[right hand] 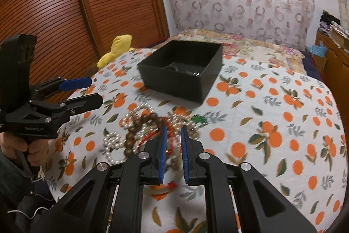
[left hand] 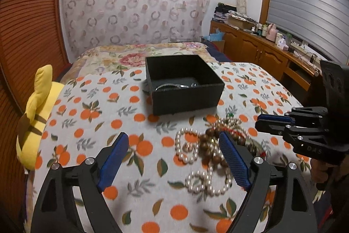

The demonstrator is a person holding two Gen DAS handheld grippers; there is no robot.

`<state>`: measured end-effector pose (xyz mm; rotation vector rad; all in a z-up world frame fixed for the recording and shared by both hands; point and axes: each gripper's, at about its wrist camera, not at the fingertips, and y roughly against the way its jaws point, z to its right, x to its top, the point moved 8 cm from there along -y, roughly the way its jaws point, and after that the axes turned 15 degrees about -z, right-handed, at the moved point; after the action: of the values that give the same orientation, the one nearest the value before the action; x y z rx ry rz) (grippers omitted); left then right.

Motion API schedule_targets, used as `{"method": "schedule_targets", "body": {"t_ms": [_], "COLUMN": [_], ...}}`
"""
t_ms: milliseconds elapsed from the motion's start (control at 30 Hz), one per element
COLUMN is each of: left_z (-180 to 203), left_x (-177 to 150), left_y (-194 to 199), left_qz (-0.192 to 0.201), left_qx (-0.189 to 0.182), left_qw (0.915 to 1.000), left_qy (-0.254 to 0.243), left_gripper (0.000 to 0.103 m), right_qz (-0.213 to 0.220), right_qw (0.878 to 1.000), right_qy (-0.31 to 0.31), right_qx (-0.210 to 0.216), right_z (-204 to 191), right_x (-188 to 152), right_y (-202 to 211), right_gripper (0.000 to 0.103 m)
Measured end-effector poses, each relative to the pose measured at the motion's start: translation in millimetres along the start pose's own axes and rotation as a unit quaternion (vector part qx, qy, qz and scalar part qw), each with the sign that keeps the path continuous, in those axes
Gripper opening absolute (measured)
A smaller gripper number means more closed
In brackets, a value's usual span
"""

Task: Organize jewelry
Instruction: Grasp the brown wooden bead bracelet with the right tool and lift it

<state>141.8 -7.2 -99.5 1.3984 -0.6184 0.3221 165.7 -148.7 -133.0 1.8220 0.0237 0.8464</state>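
At the far left, a yellow plush toy (left hand: pixel 36 115) lies at the edge of the bed (left hand: pixel 91 102), which is covered by a cloth printed with oranges. Toward the middle stands an open black box (left hand: pixel 185 84); silver bangles (left hand: pixel 172 86) lie on its floor, and nothing else in it can be made out. In front of the box, on the cloth, sits a tangled heap of jewelry (left hand: pixel 213 145): a white pearl strand (left hand: pixel 185 147), brown wooden beads (left hand: pixel 207 145), a red cord (right hand: pixel 150 136) and a small green piece (right hand: pixel 198 118).

The left hand-held gripper (left hand: pixel 172 139) hangs low over the cloth with its blue pads spread wide; the right pad is at the near edge of the heap, though touch cannot be judged. The right hand-held gripper (right hand: pixel 173 131) reaches in from the right, tilted down over the heap, its pads drawn to a narrow gap with red cord and beads between them. Whether they pinch it cannot be told.
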Motion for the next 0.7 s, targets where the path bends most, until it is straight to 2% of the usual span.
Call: {"method": "schedule_targets", "body": {"t_ms": [67, 300, 467, 700], "left_z": [-1.3, -6.4, -10.8, -10.8], "left_x": [-7.4, -33.9, -40.2, -43.1], "left_y": [0.5, -2.5, -3.9, -4.7], "left_qz": [-0.002, -0.016, -0.021, -0.022], "left_qx": [-0.002, -0.006, -0.008, -0.01], "left_qw": [1.0, 0.9998, 0.9996, 0.9995], "left_qy": [0.004, 0.013, 0.019, 0.02], "left_gripper": [0.085, 0.089, 0.089, 0.089], "right_qz": [-0.008, -0.039, -0.056, -0.065], "right_qw": [1.0, 0.999, 0.998, 0.997], "right_qy": [0.007, 0.022, 0.029, 0.024], "right_qx": [0.001, 0.006, -0.001, 0.023], "right_z": [-6.4, -18.6, -19.0, -18.9], "right_x": [-2.4, -4.2, -1.7, 3.0], "right_y": [-6.4, -25.2, -37.1, -40.8], "right_gripper": [0.022, 0.022, 0.021, 0.021]}}
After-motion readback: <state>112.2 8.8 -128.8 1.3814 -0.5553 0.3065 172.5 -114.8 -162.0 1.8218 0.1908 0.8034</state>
